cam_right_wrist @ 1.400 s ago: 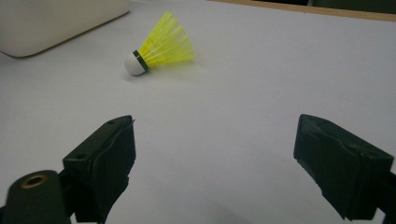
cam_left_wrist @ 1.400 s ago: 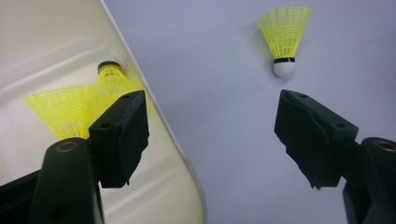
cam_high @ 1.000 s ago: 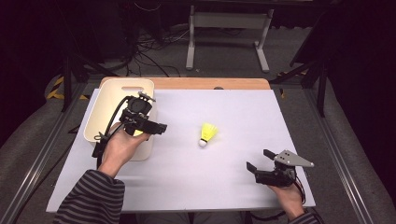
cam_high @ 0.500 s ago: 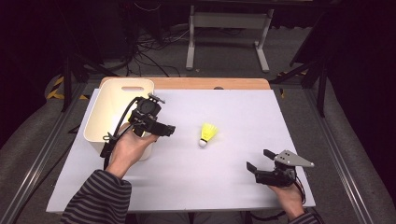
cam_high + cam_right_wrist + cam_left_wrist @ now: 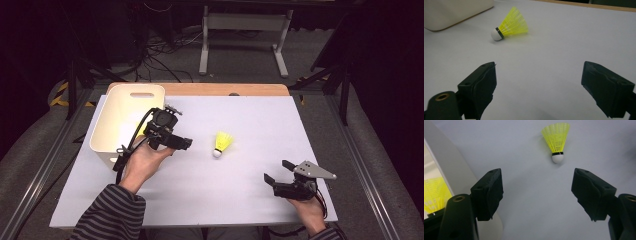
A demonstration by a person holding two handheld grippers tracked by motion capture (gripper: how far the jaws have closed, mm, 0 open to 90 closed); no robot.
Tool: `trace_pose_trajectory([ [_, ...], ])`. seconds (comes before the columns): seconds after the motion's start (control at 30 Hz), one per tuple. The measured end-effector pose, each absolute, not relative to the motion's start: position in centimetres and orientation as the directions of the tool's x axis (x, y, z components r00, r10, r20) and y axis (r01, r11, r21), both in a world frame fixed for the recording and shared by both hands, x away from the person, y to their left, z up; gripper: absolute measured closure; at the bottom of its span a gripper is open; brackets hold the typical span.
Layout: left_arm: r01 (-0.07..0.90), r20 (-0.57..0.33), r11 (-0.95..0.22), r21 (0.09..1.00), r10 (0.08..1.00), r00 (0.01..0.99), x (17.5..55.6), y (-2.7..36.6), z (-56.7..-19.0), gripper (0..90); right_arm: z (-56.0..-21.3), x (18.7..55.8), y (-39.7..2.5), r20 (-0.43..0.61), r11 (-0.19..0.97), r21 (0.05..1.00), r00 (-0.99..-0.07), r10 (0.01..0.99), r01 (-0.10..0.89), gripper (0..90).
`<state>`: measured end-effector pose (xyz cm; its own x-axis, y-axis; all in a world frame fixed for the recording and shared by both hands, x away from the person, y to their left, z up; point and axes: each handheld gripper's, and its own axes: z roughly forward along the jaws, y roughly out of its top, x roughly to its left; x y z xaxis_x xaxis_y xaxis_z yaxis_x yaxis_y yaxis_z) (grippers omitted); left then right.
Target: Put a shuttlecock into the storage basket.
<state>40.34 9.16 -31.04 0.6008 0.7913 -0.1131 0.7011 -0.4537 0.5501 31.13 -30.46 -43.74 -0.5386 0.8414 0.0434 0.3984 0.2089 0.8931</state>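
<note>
Now the shuttlecock point(image 5: 556, 141) lies just ahead of the spread, empty left hand-held gripper point(image 5: 537, 192).

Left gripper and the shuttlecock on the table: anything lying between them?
Nothing. In the left gripper view, bare white table runs from the open left gripper to the shuttlecock.

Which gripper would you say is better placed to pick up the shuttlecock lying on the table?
Left. The left gripper is close beside the shuttlecock, jaws open and pointed at it. The right gripper sits farther off by the table's near edge, also open.
</note>
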Motion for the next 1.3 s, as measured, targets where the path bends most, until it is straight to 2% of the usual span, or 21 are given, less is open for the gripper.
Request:
trace_pose_trajectory([
  [1.3, 0.697, -0.106, -0.490, 0.523, 0.774, 0.624, 39.2, 6.6, -34.4, 25.0, -43.7, 31.3, -30.3, 0.039, 0.214, 0.893, -0.540, 0.841, 0.397, 13.2],
])
